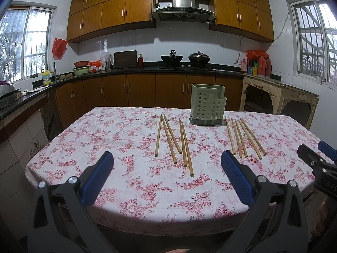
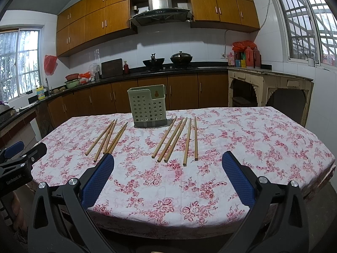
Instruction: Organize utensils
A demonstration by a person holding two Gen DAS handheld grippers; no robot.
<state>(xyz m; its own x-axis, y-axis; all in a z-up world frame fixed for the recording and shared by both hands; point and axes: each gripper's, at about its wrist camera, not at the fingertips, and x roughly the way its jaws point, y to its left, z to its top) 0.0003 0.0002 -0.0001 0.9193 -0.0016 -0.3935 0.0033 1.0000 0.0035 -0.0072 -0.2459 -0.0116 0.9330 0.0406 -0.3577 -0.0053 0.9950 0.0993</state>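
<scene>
Two groups of several wooden chopsticks lie on a table with a floral cloth (image 1: 126, 130). One group (image 1: 172, 133) is left of a pale green perforated utensil holder (image 1: 207, 107), the other (image 1: 241, 138) right of it. My left gripper (image 1: 167, 152) hovers open over the table's near edge, short of the left group. At the right edge of that view my right gripper (image 1: 311, 147) appears. In the right wrist view the holder (image 2: 147, 105) stands between the left chopsticks (image 2: 117, 137) and the right chopsticks (image 2: 187, 141). My right gripper (image 2: 167, 154) is open and empty, with my left gripper (image 2: 31, 147) at the far left.
Behind the table (image 2: 252, 137) runs a dark kitchen counter (image 1: 130, 69) with two woks (image 1: 171, 58) on the stove. A worn cream side table (image 2: 269, 84) stands at the right wall. Wooden cabinets line the back, above and below the counter.
</scene>
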